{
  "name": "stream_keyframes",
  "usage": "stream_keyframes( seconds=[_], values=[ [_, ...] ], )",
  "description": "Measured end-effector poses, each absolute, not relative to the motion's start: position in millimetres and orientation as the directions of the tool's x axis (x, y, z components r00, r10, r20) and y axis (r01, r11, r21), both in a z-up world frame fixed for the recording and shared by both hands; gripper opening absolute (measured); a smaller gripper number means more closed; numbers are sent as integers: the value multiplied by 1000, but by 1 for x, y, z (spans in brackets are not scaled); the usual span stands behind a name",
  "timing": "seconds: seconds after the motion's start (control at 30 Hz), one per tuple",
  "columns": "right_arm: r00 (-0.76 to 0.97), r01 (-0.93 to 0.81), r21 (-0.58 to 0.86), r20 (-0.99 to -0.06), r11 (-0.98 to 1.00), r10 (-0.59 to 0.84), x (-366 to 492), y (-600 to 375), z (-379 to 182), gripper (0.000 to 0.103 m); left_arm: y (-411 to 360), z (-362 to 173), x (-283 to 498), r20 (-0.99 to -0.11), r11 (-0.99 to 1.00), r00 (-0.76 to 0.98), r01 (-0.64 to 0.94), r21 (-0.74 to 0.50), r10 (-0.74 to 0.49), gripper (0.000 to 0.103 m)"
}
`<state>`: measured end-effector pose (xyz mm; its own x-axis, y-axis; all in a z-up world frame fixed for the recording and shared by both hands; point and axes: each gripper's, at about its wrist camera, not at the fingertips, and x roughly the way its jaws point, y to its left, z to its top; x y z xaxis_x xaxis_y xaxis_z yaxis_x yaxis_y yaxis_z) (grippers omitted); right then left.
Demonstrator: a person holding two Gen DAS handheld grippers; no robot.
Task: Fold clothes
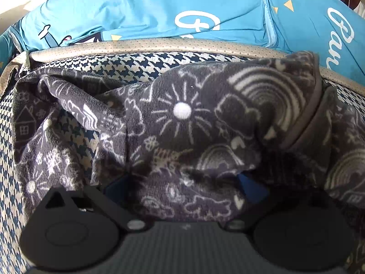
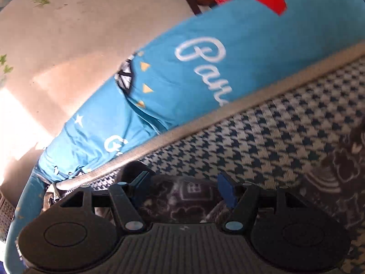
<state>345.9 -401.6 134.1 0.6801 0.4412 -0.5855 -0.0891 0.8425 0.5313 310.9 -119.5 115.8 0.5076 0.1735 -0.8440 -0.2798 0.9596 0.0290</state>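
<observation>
On my left camera, the left claw (image 1: 182, 182) is buried in a dark grey fleece garment (image 1: 182, 118) printed with white suns, rainbows, clouds and little houses. The fleece bunches up between the two blue pads (image 1: 253, 183) and spills over them, so I read this claw as pinching the cloth. Ahead of it, the garment lies crumpled across a houndstooth cushion (image 1: 127, 65) in navy and cream, with a tan piped edge (image 1: 159, 45) running just beyond. Past that edge sits a bright blue sheet (image 1: 148, 6) with white script lettering and small yellow triangles. To the claw's right, a grey cuff or hem band (image 1: 308, 123) of the garment folds over itself.

On my right camera, the right claw (image 2: 182, 191) stands with its pads spread. The blue pad (image 2: 227, 191) on its right side is clear to see, and the left one is mostly in shadow. A patch of the same fleece (image 2: 182, 201) lies between and below the fingers, but the pads do not press on it. The picture is blurred and tilted. Ahead of this claw the houndstooth cushion (image 2: 262, 137) runs diagonally, with more fleece (image 2: 342, 166) off to the claw's right. Beyond the tan edge (image 2: 205, 121) lies the blue sheet (image 2: 216, 45), and further off a pale floor (image 2: 68, 34).
</observation>
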Motion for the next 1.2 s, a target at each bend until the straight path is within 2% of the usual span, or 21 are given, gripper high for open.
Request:
stream_keyframes(
  seconds=[0.33, 0.53, 0.63, 0.7, 0.73, 0.8, 0.87, 1.0, 1.2],
  values=[
    [609, -32, 502, -676, 865, 415, 367, -394, 104, 73, -119, 116, 311, -847, 961, 504, -276, 27, 169, 103],
    [605, -52, 492, -676, 869, 420, 368, -388, 101, 76, -120, 116, 311, -847, 961, 503, -274, 32, 171, 103],
    [596, -73, 492, -676, 868, 433, 369, -383, 100, 61, -121, 116, 311, -846, 962, 504, -271, 35, 173, 103],
    [587, -87, 494, -676, 865, 445, 370, -379, 99, 43, -122, 116, 311, -846, 963, 505, -268, 35, 171, 103],
    [585, -90, 495, -676, 864, 448, 370, -378, 99, 39, -122, 117, 311, -846, 963, 505, -267, 33, 169, 103],
    [588, -91, 491, -675, 866, 445, 370, -377, 99, 24, -123, 119, 311, -844, 965, 511, -262, 27, 162, 103],
    [602, -98, 486, -666, 868, 441, 371, -375, 104, 17, -124, 122, 309, -840, 968, 524, -253, 6, 142, 103],
    [677, -128, 444, -615, 887, 405, 368, -371, 127, 15, -131, 136, 303, -817, 975, 569, -217, -40, 93, 103],
    [767, -203, 452, -478, 868, 428, 361, -368, 170, 15, -138, 153, 299, -767, 979, 642, -161, -129, 4, 103]
  ],
)
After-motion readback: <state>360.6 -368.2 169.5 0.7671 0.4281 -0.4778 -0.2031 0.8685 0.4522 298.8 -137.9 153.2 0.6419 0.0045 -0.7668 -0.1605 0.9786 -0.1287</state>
